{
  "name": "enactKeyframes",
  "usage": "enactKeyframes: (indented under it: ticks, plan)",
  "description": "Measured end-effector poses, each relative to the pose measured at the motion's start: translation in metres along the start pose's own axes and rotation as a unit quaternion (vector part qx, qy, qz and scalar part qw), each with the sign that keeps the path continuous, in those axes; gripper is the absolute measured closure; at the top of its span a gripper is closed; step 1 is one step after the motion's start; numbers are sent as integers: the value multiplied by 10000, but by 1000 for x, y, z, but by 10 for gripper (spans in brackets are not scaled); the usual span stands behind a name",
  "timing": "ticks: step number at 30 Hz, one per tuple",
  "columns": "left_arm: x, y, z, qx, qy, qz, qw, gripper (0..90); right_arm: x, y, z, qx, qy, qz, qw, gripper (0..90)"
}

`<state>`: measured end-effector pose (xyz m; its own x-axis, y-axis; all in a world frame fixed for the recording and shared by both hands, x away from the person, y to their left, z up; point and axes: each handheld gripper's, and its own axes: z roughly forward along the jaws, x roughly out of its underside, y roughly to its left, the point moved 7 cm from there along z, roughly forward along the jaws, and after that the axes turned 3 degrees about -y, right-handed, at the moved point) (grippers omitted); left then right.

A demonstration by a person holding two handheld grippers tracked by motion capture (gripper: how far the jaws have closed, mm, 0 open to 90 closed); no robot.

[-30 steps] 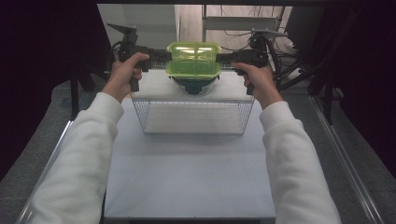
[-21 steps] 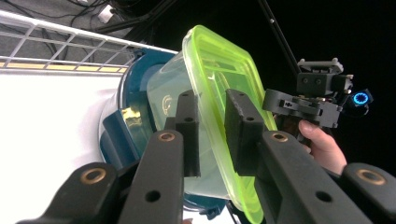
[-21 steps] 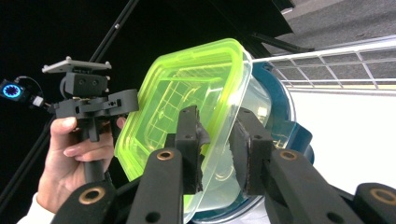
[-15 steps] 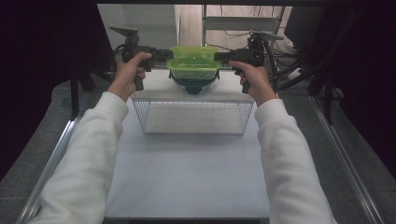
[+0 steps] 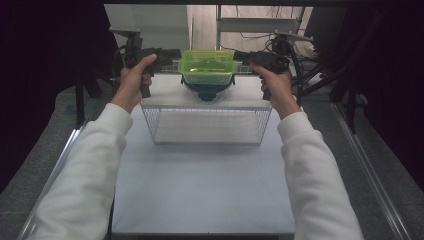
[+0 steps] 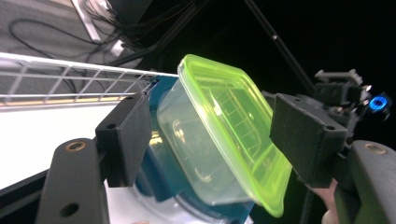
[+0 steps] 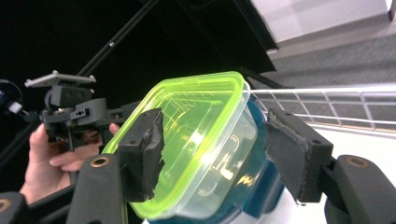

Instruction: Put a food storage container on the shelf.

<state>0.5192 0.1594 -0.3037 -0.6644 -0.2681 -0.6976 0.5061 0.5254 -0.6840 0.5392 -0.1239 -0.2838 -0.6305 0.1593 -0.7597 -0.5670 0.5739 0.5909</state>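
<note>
Jaws on your left gripper (image 5: 172, 54) have just been opening, and they now stand wide at the left end of the green-lidded box (image 5: 207, 67), not pressing it. That box sits on a blue bowl (image 5: 207, 92) on top of the wire basket (image 5: 207, 125). At the box's right end, your right gripper (image 5: 240, 56) has just been opening too, pads off the box.

We held both arms stretched forward, white sleeves running up from the near edge of the table. Our left gripper (image 5: 170, 54) and right gripper (image 5: 242, 56) pointed inward at each other near the far edge. Both sets of jaws had just been opening and stood apart, pads pressing on nothing.
</note>
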Motion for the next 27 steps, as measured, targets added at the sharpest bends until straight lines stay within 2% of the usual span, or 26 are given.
enactKeyframes:
  ticks: [1,2,3,4,6,7,8,10,11,13,14,15,16,17,18,19,20,22,23,24,27]
  plan:
    - [0,0,0,0,0,0,10000,289,1,1,-4,1,-17,-78,10000,356]
    - [4,-3,-6,-3,-51,100,9999,290,2,2,-7,9,-25,-163,9999,356]
    - [4,-3,-6,-3,-51,100,9999,291,2,2,-7,9,-25,-163,9999,356]
    - [10,-5,-13,23,-42,173,9998,291,5,5,-15,38,-1,-356,9994,348]
    - [14,-6,-17,-23,-27,248,9997,292,8,8,-22,34,30,-522,9986,336]
    - [20,-9,-23,1,-31,375,9993,293,10,11,-25,3,57,-610,9981,331]
    - [20,-9,-23,1,-31,375,9993,294,10,11,-25,3,57,-610,9981,331]
    - [31,-13,-33,-22,24,556,9984,294,18,18,-35,-22,176,-851,9962,305]
    - [31,-13,-33,-22,24,556,9984,294,20,20,-38,-3,210,-970,9951,298]
    - [42,-19,-43,-99,65,822,9965,297,25,25,-45,-4,262,-1147,9930,286]
    - [42,-19,-43,-99,65,822,9965,299,28,28,-48,-11,297,-1237,9919,281]
    - [50,-23,-50,-153,72,1000,9948,300,32,31,-51,2,346,-1346,9903,275]
    - [54,-24,-52,-176,71,1062,9942,302,36,34,-54,14,373,-1470,9884,272]
    - [54,-24,-52,-176,71,1062,9942,305,36,34,-54,14,373,-1470,9884,272]
    - [66,-28,-58,-246,129,1291,9912,306,47,39,-62,35,439,-1712,9842,266]
    - [66,-28,-58,-246,129,1291,9912,307,51,40,-65,34,452,-1762,9833,266]
    - [78,-33,-62,-263,184,1446,9890,308,56,41,-68,34,462,-1820,9822,266]
    - [91,-38,-66,-234,233,1509,9880,309,67,42,-75,9,461,-1876,9812,266]
    - [91,-38,-66,-234,233,1509,9880,311,67,42,-75,9,461,-1876,9812,266]
    - [107,-40,-69,-253,297,1538,9873,310,81,41,-83,40,467,-1966,9794,266]
    - [135,-39,-74,-364,417,1733,9833,312,101,40,-93,32,460,-2128,9760,266]
